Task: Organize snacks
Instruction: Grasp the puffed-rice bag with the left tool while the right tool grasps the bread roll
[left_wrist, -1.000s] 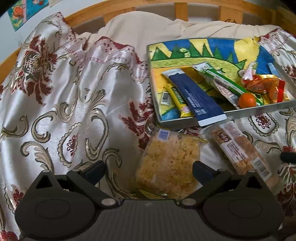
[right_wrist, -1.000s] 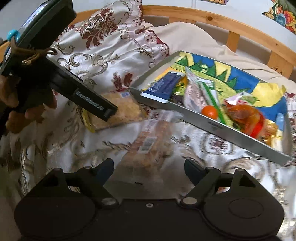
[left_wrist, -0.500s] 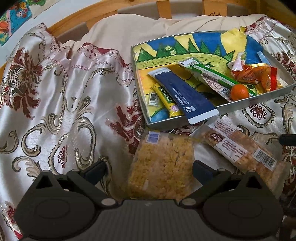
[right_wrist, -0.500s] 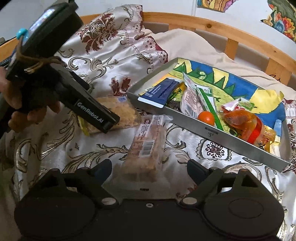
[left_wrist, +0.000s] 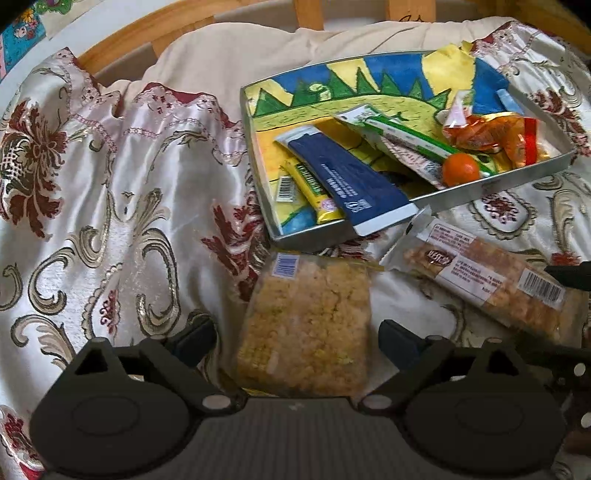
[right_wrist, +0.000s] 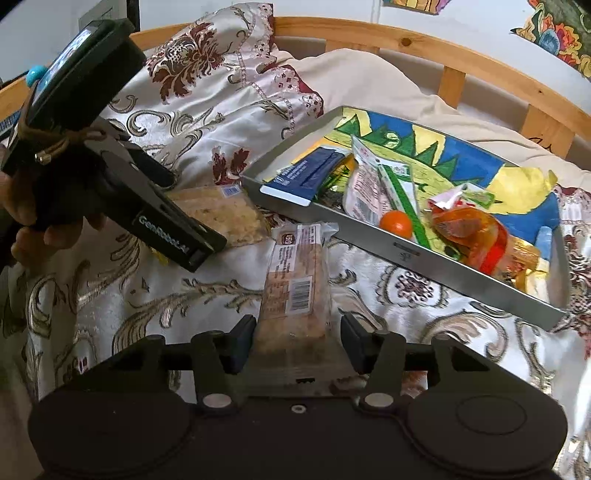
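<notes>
A clear pack of yellow crumbly snack (left_wrist: 303, 325) lies flat on the satin bedspread. My left gripper (left_wrist: 299, 341) straddles its near end, and its jaws are closing, with a gap at each side. To its right lies a long brown bar in a clear wrapper (left_wrist: 480, 280) (right_wrist: 291, 295). My right gripper (right_wrist: 297, 343) has this bar's near end between its jaws, which are closing. A thin gap shows at the right pad. Beyond both stands a metal tray (left_wrist: 480, 188) (right_wrist: 406, 254) lined with a colourful drawing.
Inside the tray lie a blue packet (left_wrist: 343, 177), a yellow bar (left_wrist: 314, 188), green-and-white packets, an orange ball (left_wrist: 460, 170) and an orange wrapper (left_wrist: 491, 136). A hand (right_wrist: 22, 206) holds the left gripper. A wooden bed rail (right_wrist: 461, 70) curves behind.
The right gripper's jaws have narrowed around the long bar's near end. The left gripper's jaws have narrowed slightly, and the yellow pack now sits more centred between them.
</notes>
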